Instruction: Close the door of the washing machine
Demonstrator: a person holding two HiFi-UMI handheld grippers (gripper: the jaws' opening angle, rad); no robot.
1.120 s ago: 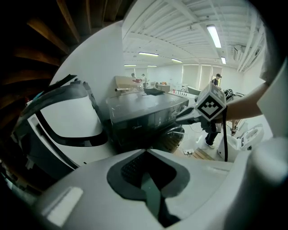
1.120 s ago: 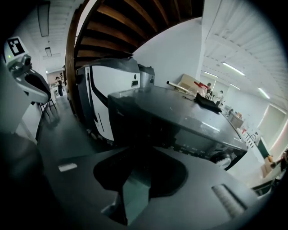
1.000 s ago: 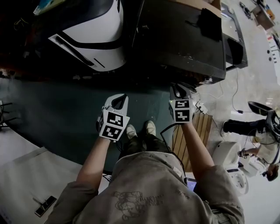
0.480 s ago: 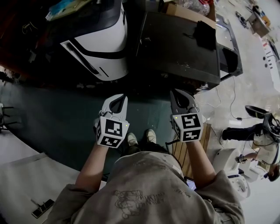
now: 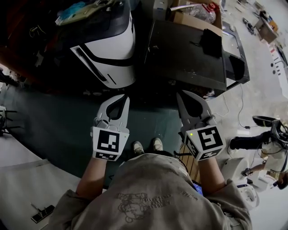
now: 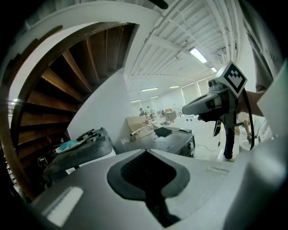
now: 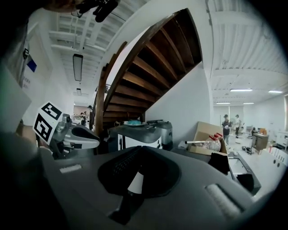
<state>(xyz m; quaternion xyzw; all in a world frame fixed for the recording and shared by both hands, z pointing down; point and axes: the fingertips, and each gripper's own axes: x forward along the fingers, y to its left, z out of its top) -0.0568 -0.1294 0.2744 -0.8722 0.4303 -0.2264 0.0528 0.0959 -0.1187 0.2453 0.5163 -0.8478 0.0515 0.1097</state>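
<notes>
A white washing machine (image 5: pixel 108 49) with a dark top and a black stripe stands at the upper left of the head view. It also shows in the left gripper view, where the washing machine (image 6: pixel 76 150) sits left of centre. Its door is not clearly visible from here. My left gripper (image 5: pixel 120 96) is shut and empty, held in the air just short of the machine's front. My right gripper (image 5: pixel 183 92) is shut too, in front of a dark box-shaped unit (image 5: pixel 189 54) beside the machine. Neither touches anything.
A cardboard box (image 5: pixel 198 11) with a plastic bottle lies on the dark unit. A wooden slat panel (image 5: pixel 186 152) and cables lie on the floor at right, near a seated person (image 5: pixel 265 143). A dark green mat (image 5: pixel 54 121) covers the floor. A wooden staircase (image 7: pixel 148 67) rises behind.
Both grippers have come up and forward towards the machines and look larger. The head view has tilted, so more of the washing machine's top shows.
</notes>
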